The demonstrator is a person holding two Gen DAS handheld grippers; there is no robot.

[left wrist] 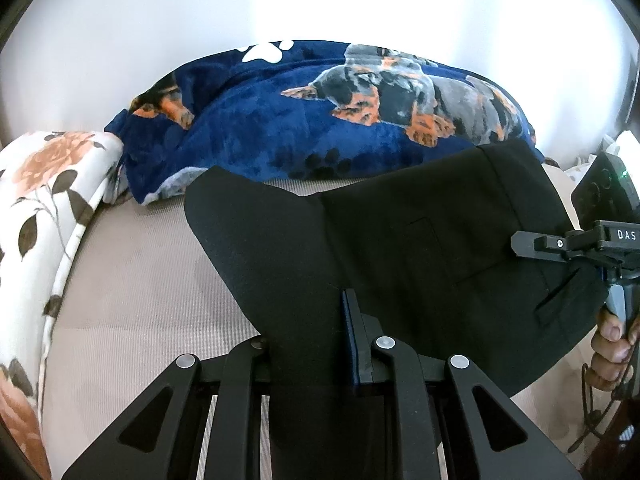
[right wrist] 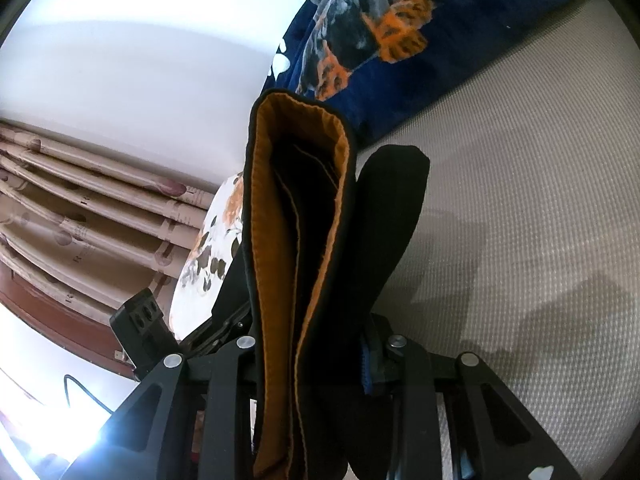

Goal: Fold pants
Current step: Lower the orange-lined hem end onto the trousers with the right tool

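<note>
The left gripper (left wrist: 308,344) is clamped on a fold of the black fabric pants (left wrist: 400,240), which stretch ahead of it above the beige woven mattress (left wrist: 132,288). The right gripper (right wrist: 316,344) pinches the orange-lined waistband (right wrist: 296,216); a navy dog-print blanket (left wrist: 280,120) lies beyond both.

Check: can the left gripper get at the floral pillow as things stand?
Probably not yet. The left gripper is shut on the black pants, as is the right gripper. The floral pillow lies off to its side across bare bed surface; the path looks free once it lets go.
</note>
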